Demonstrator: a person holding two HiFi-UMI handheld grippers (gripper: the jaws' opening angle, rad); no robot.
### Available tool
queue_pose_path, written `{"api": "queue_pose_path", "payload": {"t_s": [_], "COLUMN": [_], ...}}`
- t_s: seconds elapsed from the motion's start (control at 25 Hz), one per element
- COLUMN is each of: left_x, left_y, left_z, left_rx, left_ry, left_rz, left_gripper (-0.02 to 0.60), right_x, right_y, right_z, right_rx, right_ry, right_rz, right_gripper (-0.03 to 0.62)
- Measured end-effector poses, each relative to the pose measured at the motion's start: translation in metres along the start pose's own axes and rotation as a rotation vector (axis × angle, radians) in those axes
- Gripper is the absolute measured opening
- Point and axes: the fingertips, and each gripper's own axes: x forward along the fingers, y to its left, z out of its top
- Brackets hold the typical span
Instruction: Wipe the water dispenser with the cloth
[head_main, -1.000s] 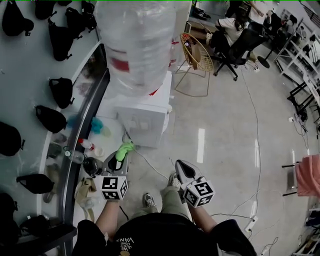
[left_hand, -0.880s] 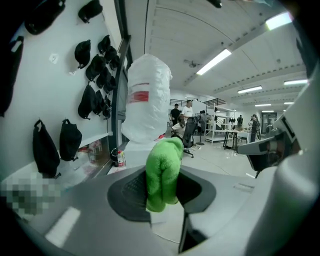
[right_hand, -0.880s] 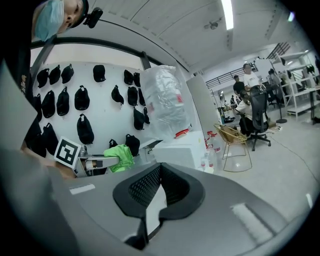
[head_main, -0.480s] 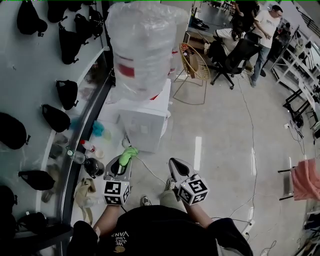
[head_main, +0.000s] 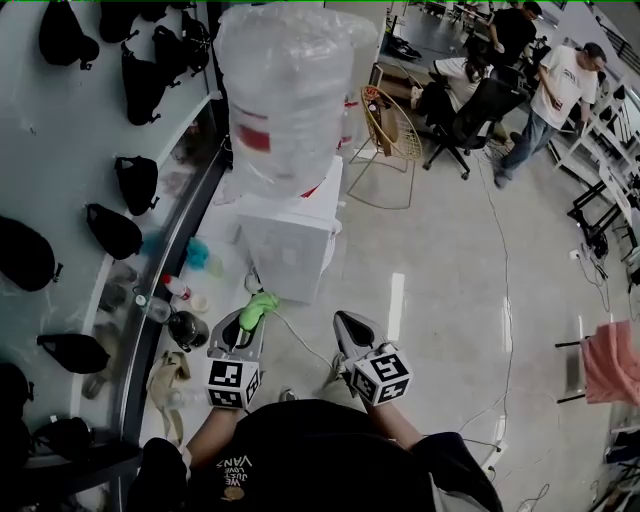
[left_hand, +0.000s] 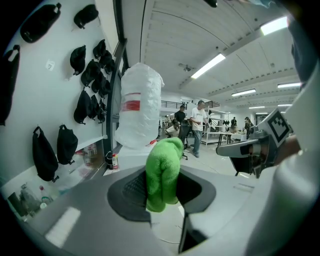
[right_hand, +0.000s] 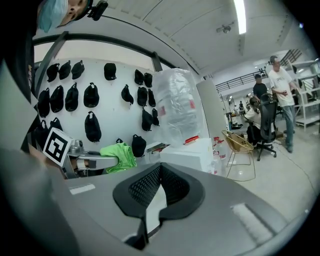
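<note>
Both facing the water dispenser (head_main: 291, 243), left hand-held gripper (head_main: 244, 323) clamps the cloth (head_main: 259, 305), right hand-held gripper (head_main: 345, 320) closed empty.

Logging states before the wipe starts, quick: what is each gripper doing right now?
Left gripper: closed, holding the green cloth.
Right gripper: closed, nothing between its jaws.

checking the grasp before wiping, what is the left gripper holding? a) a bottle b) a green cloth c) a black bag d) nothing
B: the left gripper is shut on the green cloth, which bulges up between its jaws in the left gripper view.
</note>
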Motion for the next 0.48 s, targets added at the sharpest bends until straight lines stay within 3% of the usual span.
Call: {"api": "queue_pose_path", "payload": {"t_s": [0.48], "left_x": [0.013], "left_y": [-0.004], "left_z": [0.001], "left_rx": [0.003], "left_ry": [0.005], "left_rz": [-0.017], "left_gripper": [0.114], "right_x": [0.006], "right_y": [-0.012], "right_z": [-0.002], "right_rx": [-0.022], "right_ry": [0.021], "right_rz": [-0.016], "right_gripper": [0.005]}}
